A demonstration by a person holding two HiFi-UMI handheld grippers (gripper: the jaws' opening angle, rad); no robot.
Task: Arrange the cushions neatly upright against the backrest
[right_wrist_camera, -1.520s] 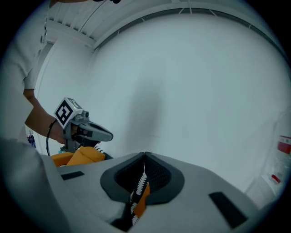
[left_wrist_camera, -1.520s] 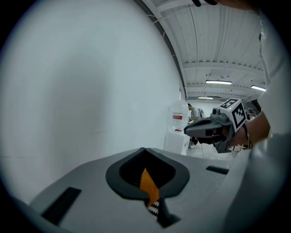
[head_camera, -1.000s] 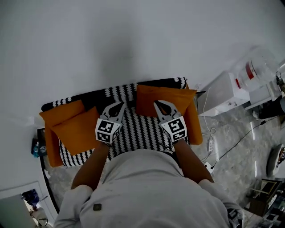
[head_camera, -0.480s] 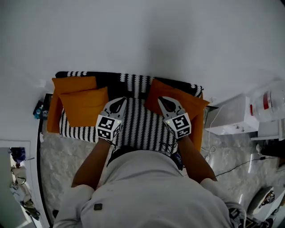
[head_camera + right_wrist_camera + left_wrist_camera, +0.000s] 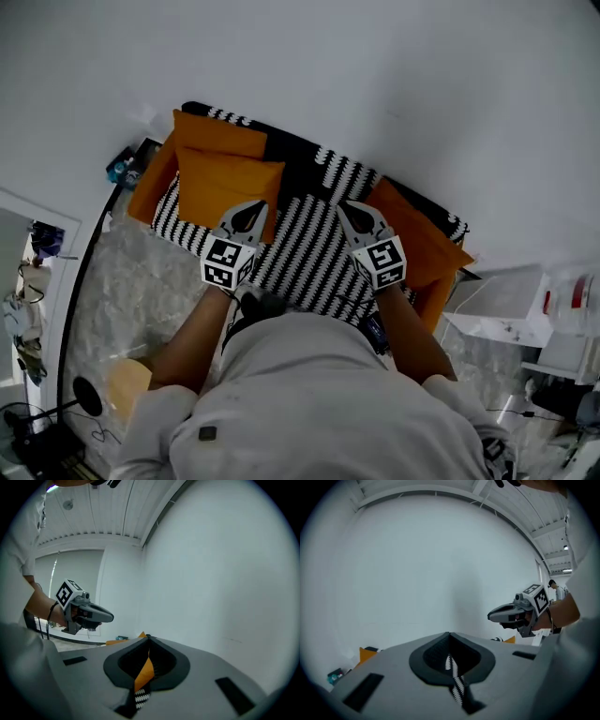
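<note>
Left gripper (image 5: pixel 247 212) and right gripper (image 5: pixel 352 214) hovered with jaws pressed together over the sofa's zigzag-striped black-and-white cover (image 5: pixel 305 253); two plump square orange cushions (image 5: pixel 225 183) overlapped at its left end, a third orange cushion (image 5: pixel 419 242) lay at the right end.

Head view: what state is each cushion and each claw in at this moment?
Left claw: shut, empty.
Right claw: shut, empty, next to the right cushion.
Rear left cushion: standing against the backrest.
Front left cushion: leaning on the rear left cushion, not against the backrest.
Right cushion: leaning at the right end of the backrest, tilted.
</note>
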